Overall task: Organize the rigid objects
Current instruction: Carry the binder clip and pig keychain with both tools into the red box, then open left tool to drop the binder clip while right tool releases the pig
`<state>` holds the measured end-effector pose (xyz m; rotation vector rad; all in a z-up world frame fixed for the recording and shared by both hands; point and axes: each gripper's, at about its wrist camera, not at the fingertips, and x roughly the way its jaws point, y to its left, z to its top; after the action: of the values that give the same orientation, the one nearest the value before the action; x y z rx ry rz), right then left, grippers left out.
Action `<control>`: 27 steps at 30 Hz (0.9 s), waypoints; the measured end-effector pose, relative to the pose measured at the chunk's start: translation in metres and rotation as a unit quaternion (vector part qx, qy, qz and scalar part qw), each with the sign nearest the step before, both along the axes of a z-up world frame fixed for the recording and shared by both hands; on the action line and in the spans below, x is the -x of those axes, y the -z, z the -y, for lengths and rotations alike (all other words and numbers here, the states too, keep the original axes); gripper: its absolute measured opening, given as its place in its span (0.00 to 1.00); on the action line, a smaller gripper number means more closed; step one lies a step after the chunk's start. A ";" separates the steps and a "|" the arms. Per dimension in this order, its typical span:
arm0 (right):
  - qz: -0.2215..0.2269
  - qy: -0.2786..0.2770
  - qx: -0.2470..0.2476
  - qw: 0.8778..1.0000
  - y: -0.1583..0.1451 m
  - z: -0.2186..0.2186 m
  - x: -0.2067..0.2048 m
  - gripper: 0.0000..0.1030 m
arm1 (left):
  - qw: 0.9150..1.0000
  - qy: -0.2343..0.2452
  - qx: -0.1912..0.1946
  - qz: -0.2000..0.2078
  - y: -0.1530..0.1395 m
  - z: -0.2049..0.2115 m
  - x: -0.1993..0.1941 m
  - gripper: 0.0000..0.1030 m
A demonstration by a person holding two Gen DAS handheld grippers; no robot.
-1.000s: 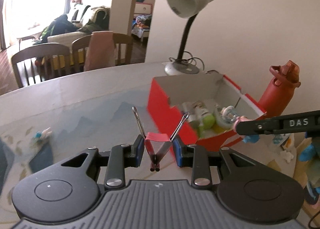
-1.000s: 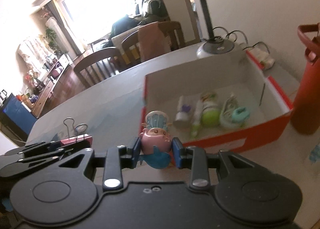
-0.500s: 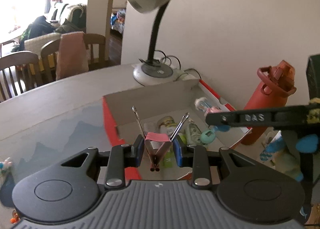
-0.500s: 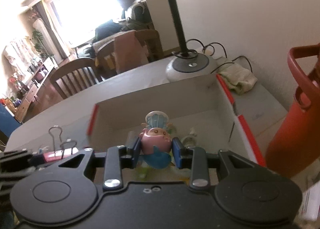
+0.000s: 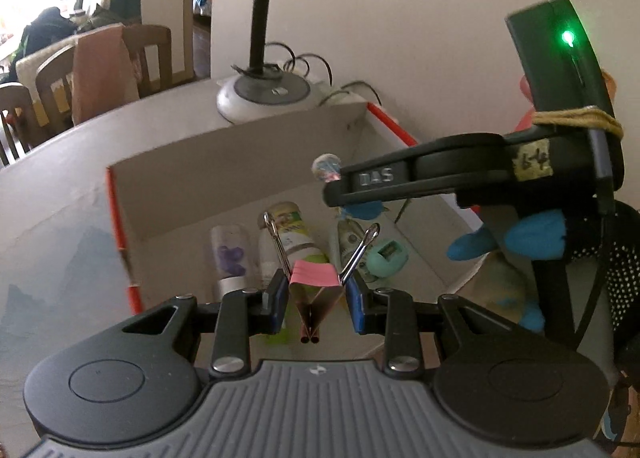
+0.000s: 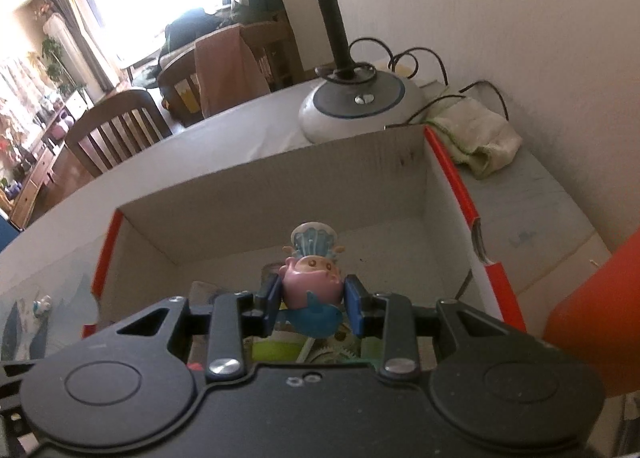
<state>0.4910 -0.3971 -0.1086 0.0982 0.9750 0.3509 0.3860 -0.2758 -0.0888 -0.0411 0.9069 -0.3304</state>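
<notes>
Left wrist view: my left hand-held gripper [image 5: 316, 300] is clamped on a pink binder clip [image 5: 313, 287], pads on both sides of it, wire handles sticking up and splayed. The clip hangs over the open cardboard box [image 5: 240, 162], red outside, plain inside, sitting on the counter [image 5: 52, 218]. In the box, on its floor: a small clear bottle w/ purple bits [image 5: 229, 254], a green-labelled bottle [image 5: 289, 234], a mint-green round gadget [image 5: 387, 258], plus sth w/ a printed wrapper I can't make out. My right hand-held gripper [image 5: 340, 194] comes in from the right side of the frame, over the box, a pink-and-blue toy figure [image 5: 327, 170] between its tips. My right hand's gloved fingers [image 5: 532, 238] show blue under the handle. Lamp base [image 5: 264, 96] stands just behind the box's far wall, cable coiled by it.

Right wrist view: right hand-held gripper [image 6: 313, 300] is clamped on the toy figure [image 6: 312, 278], pink body, blue shell on top, blue fish-shaped base below. It's held above the box [image 6: 280, 186], near the front wall. Box contents mostly hidden behind the gripper body; bits of green show. Lamp base [image 6: 360, 106] behind the far wall, a crumpled cloth [image 6: 476, 142] to its right on the counter. Orange-red bottle [image 6: 600, 318] at the right edge, just beside the box. Chairs [image 6: 116, 130] beyond the counter.
</notes>
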 end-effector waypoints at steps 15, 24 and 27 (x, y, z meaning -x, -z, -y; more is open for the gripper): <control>-0.027 -0.009 0.017 0.999 0.018 0.002 -0.012 0.34 | 0.997 0.002 -0.003 -0.074 0.034 0.016 -0.029 0.29; -0.019 -0.005 0.016 1.000 0.012 0.002 -0.013 0.36 | 0.996 -0.010 -0.003 -0.087 0.040 0.012 -0.026 0.29; -0.017 -0.010 0.016 1.000 0.008 0.001 -0.009 0.36 | 0.996 -0.011 -0.004 -0.083 0.037 0.010 -0.021 0.29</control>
<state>0.5001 -0.3978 -0.1162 0.0657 1.0151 0.3534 0.4073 -0.2857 -0.1261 -0.0721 1.0715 -0.3054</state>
